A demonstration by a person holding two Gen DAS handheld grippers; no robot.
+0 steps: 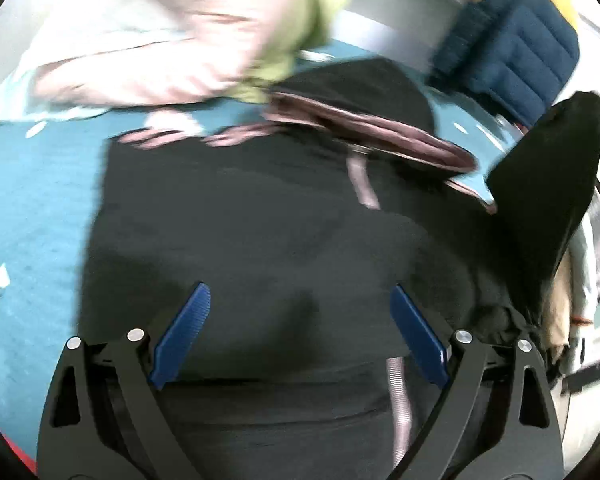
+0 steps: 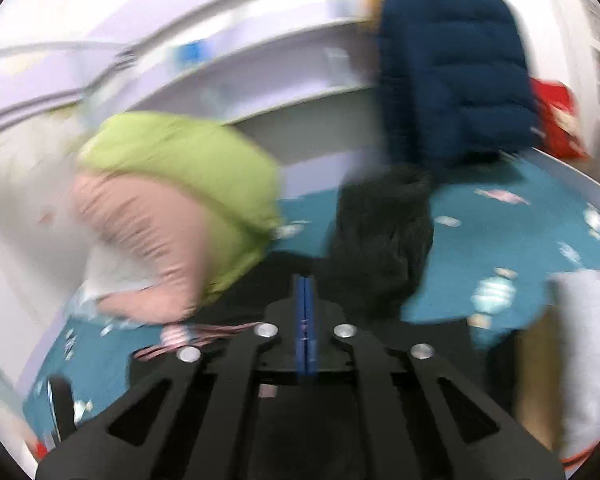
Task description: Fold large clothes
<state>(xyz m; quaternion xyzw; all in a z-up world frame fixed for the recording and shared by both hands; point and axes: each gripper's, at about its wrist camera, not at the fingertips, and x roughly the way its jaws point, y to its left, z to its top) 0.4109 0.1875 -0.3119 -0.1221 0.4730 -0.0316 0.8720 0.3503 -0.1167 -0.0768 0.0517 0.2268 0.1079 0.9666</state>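
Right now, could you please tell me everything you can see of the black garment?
The black garment lies spread flat on the teal sheet, soft and matte, with pink striped trim along its top edge and a pink strip down the front. One part rises at the right. The left gripper hangs open over it, pads apart. A pink and green pile borders its top edge. Blur hides finer detail.

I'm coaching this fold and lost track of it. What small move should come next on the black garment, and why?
Probably lower the left gripper onto the black garment and pinch an edge. Its jaws stand open over the cloth and hold nothing, while the right gripper is shut, pads together; whether it holds cloth, blur hides.
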